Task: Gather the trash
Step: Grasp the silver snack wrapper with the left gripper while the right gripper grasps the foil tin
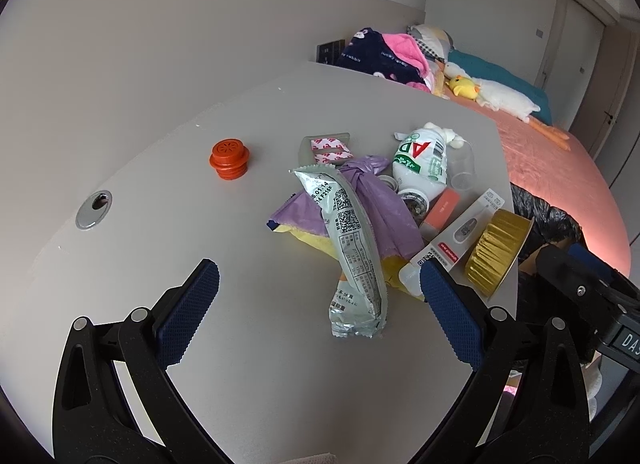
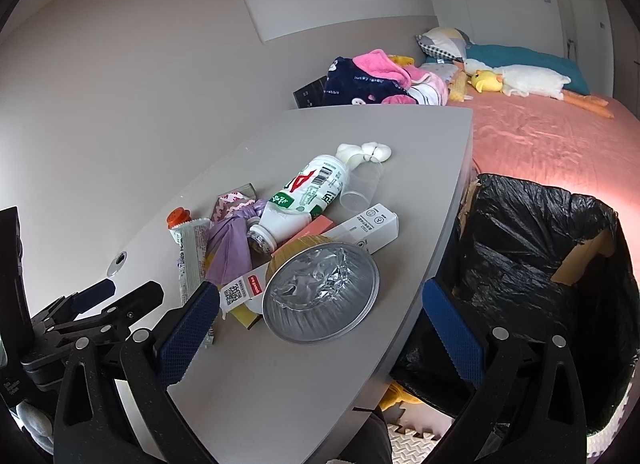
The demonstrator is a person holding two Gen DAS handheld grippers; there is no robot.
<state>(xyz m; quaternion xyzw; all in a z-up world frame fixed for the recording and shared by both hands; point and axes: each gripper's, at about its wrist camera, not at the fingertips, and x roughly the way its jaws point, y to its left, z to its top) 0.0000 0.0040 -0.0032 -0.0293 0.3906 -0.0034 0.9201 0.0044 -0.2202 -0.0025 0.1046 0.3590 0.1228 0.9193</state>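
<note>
The silver snack wrapper (image 1: 354, 248) lies lengthwise between the wide-open, empty left gripper (image 1: 320, 288) fingers — nearer it than the equally open, empty right gripper (image 2: 320, 304).

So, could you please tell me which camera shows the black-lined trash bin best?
The right wrist view: the black-lined trash bin shows its open mouth beside the table. The left wrist view catches only a sliver past the table edge.

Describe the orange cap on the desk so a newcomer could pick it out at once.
Start at the grey desk and find the trash pile near its bed-side edge. Look away from the pile toward the wall, between it and the round metal cable hole. There the orange cap stands alone: small, round, ribbed, and the only bright orange piece, touching nothing else.
</note>
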